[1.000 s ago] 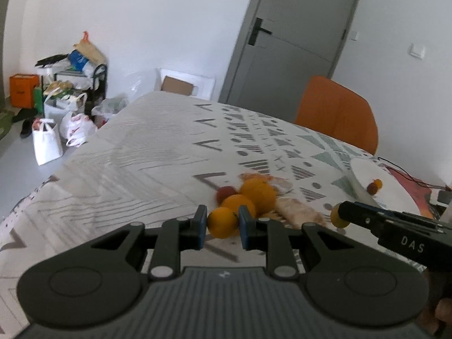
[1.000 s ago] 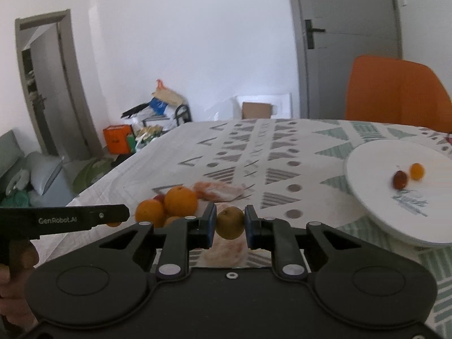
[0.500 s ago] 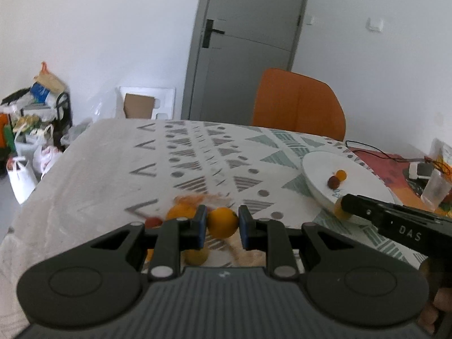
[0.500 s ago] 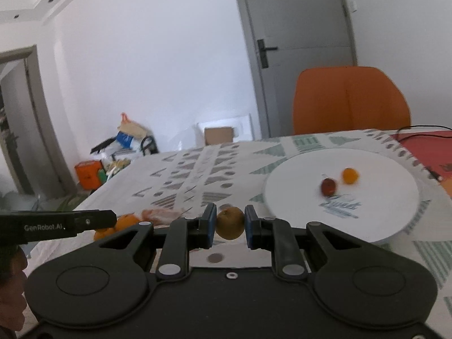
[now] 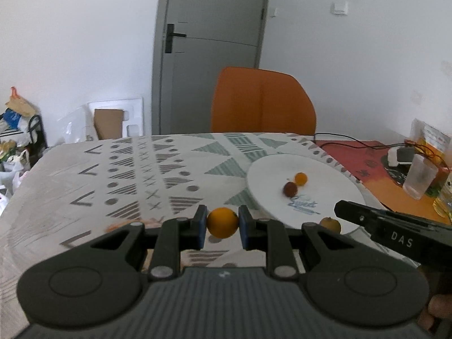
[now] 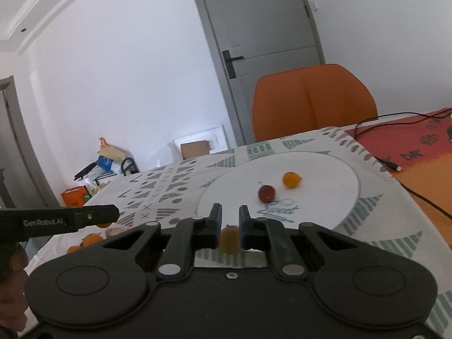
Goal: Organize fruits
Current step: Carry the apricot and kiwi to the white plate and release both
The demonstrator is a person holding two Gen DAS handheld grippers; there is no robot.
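Observation:
My left gripper (image 5: 222,221) is shut on a round orange (image 5: 223,226) above the patterned tablecloth, just left of the white plate (image 5: 325,169). A small orange (image 5: 301,178) and a dark red fruit (image 5: 290,189) lie on that plate. My right gripper (image 6: 229,214) hovers at the plate's (image 6: 325,166) near rim. Its jaws are closing and stand narrow, with nothing between the tips. A blurred yellow-brown fruit (image 6: 229,238) sits below the pads, out of their grip, and shows in the left wrist view as the brown fruit (image 5: 330,224) under the right gripper's tip.
An orange chair (image 5: 262,101) stands behind the table in front of a grey door. A red mat (image 6: 418,152) with a black cable lies right of the plate, and a plastic cup (image 5: 419,180) stands further right. Loose oranges (image 6: 90,238) remain at the table's left.
Both grippers swung right, from the fruit pile to the plate. The left still holds its orange. The right jaws have narrowed and the brown fruit has slipped down from between the pads.

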